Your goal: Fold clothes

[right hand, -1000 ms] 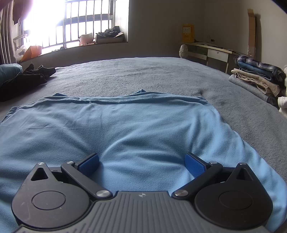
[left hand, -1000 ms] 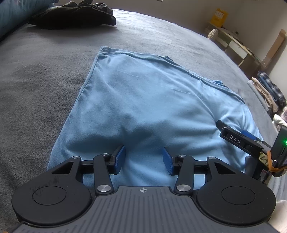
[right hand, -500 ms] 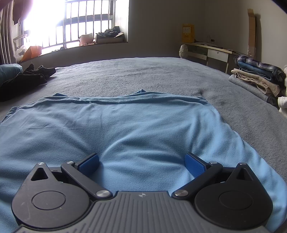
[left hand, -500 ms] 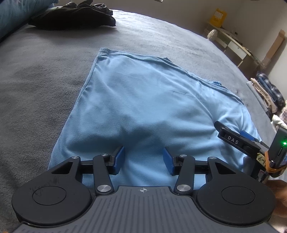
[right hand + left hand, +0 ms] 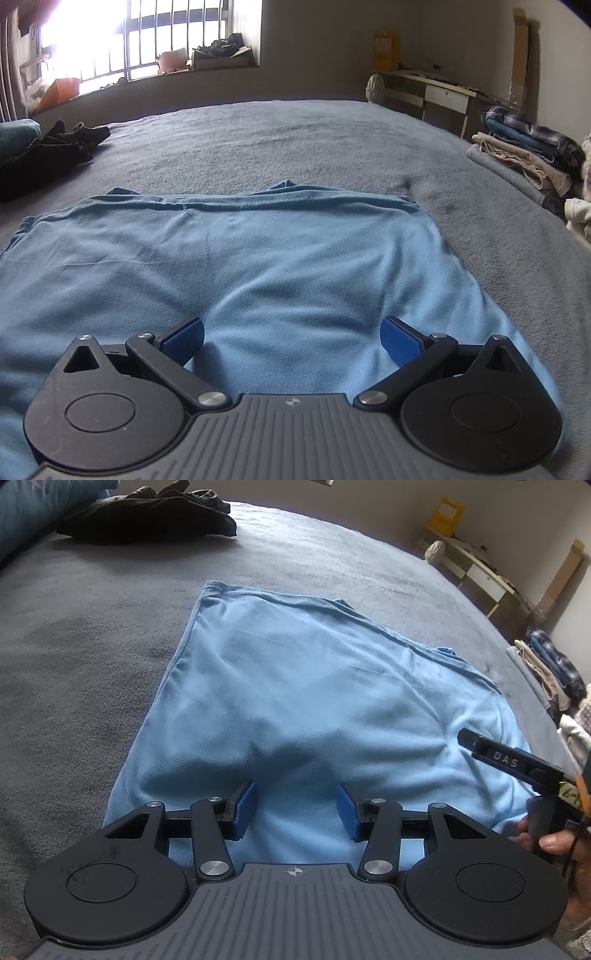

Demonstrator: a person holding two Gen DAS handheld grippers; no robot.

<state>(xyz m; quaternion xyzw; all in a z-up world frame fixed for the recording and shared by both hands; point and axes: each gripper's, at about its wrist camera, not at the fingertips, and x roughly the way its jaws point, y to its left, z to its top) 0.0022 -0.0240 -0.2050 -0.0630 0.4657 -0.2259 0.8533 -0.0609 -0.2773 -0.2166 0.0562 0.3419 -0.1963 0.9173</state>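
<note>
Both claws, the left claw (image 5: 295, 812) half-spread and the right claw (image 5: 291, 341) wide, sit over the blue shirt's (image 5: 314, 686) near edge, empty, apparently poised to pinch it for a fold.

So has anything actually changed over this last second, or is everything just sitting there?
Almost nothing. The right gripper edged slightly toward the near edge of the blue shirt, and the hand holding it has come into view. Nothing was picked up or let go. The left gripper kept its fingers apart over the shirt, and the right gripper's fingers stand wider. The shirt still lies flat on the grey bed.
</note>
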